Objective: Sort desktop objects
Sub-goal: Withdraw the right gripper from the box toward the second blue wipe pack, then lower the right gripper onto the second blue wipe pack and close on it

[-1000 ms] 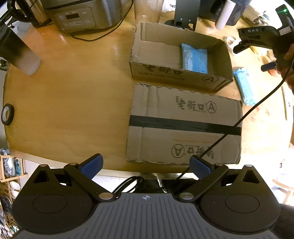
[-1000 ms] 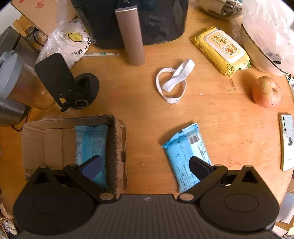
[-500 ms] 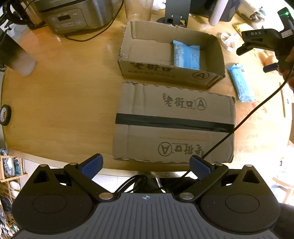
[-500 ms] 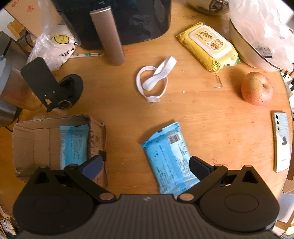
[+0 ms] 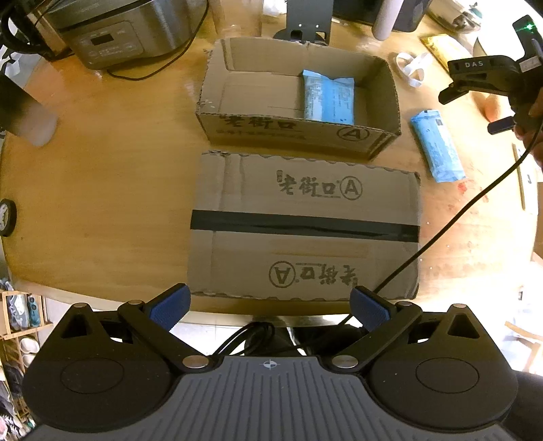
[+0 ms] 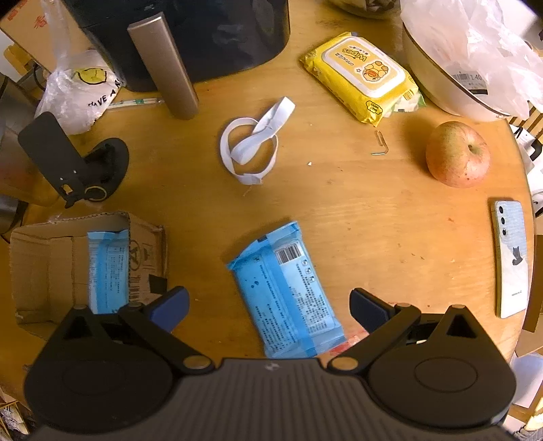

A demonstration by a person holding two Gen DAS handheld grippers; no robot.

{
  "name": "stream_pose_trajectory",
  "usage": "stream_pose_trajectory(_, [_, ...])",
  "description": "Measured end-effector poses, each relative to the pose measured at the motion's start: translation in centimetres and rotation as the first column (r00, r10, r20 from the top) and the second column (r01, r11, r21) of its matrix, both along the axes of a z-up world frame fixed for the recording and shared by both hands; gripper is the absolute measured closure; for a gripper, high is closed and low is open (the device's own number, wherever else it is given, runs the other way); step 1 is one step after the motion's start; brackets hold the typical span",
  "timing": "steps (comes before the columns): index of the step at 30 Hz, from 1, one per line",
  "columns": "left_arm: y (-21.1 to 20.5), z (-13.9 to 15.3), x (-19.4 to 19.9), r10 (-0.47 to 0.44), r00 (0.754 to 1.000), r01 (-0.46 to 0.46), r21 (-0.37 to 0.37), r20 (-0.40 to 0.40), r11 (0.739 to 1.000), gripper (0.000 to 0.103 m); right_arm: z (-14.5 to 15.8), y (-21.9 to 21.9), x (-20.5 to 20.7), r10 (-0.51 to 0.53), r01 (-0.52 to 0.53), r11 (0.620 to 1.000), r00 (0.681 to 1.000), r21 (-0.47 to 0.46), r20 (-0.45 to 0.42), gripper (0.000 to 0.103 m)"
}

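An open cardboard box (image 5: 298,132) holds one blue wipes pack (image 5: 327,96); the box also shows in the right wrist view (image 6: 51,268) with that pack (image 6: 108,268). A second blue pack (image 6: 286,291) lies on the table right of the box, between the open fingers of my right gripper (image 6: 268,305); it also shows in the left wrist view (image 5: 437,146). My left gripper (image 5: 269,307) is open and empty at the table's near edge, before a flat cardboard lid (image 5: 305,227). The right gripper's body (image 5: 488,81) hangs above the loose pack.
A yellow wipes pack (image 6: 363,74), white elastic band (image 6: 253,142), apple (image 6: 456,154) and phone (image 6: 510,257) lie to the right. A phone stand (image 6: 71,163), a tall cylinder (image 6: 163,64) and a rice cooker (image 5: 115,30) stand at the back.
My right gripper has moved right, from over the box edge to centred over the loose blue pack. My left gripper's view has shifted left, so the boxes sit further right.
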State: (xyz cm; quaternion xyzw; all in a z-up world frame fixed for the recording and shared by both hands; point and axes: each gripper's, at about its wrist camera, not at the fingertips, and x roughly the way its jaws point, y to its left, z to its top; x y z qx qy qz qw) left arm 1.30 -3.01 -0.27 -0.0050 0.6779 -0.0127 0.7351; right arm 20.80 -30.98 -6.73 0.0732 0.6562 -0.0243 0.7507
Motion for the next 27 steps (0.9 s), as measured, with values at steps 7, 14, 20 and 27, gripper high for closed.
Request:
stream_pose_trajectory(7, [-0.8, 0.0, 0.0, -0.003, 1.000, 0.003, 0.000, -0.001, 1.000, 0.000, -0.3, -0.7, 0.1, 0.007, -0.007, 1.000, 1.000, -0.001, -0.008, 0.000])
stream_pose_trajectory(14, [-1.1, -0.1, -0.1, 0.002, 1.000, -0.002, 0.001, -0.004, 1.000, 0.000, -0.9, -0.9, 0.3, 0.070, -0.070, 0.997, 0.997, 0.011, -0.011, 0.000])
stream_pose_trajectory(20, [-1.3, -0.1, -0.2, 0.011, 1.000, -0.011, 0.003, -0.006, 1.000, 0.000, -2.0, -0.7, 0.4, 0.168, -0.168, 0.986, 0.986, 0.023, -0.016, 0.000])
stream_pose_trajectory(27, [-1.3, -0.1, -0.4, 0.032, 0.999, -0.031, 0.008, -0.010, 0.999, 0.000, -3.2, -0.2, 0.8, 0.281, -0.281, 0.960, 0.959, 0.009, -0.021, 0.000])
